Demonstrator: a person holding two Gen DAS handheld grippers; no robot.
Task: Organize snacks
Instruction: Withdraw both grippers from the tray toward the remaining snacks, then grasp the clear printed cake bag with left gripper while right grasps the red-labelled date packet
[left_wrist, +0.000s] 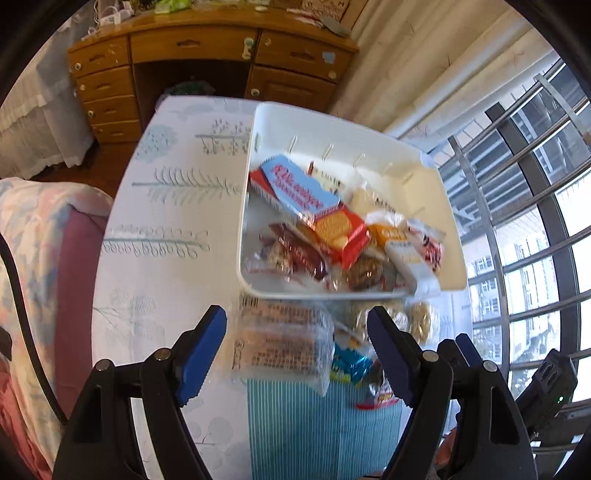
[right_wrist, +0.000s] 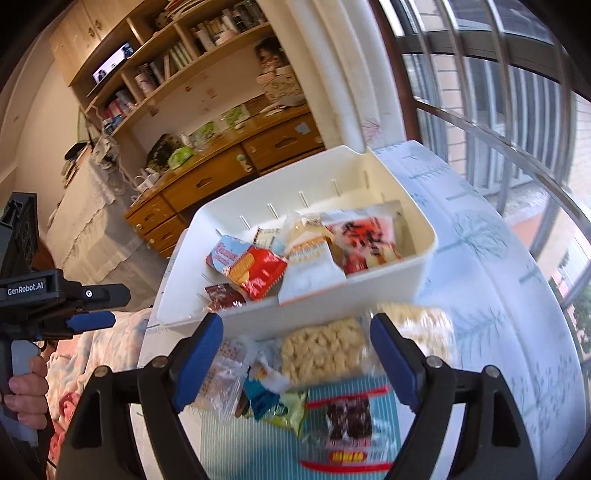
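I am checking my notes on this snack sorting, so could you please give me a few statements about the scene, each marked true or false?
1. The white bin holds several snack packs. True.
2. The left gripper is shut on a pack. False: it is open, with a clear pack lying below it on the table.
3. A red biscuit pack lies inside the bin. True.
4. The right gripper is holding the puffed snack bag. False: it is open and the bag lies on the table.
5. All snacks are already in the bin. False: several packs lie on the table in front of it.
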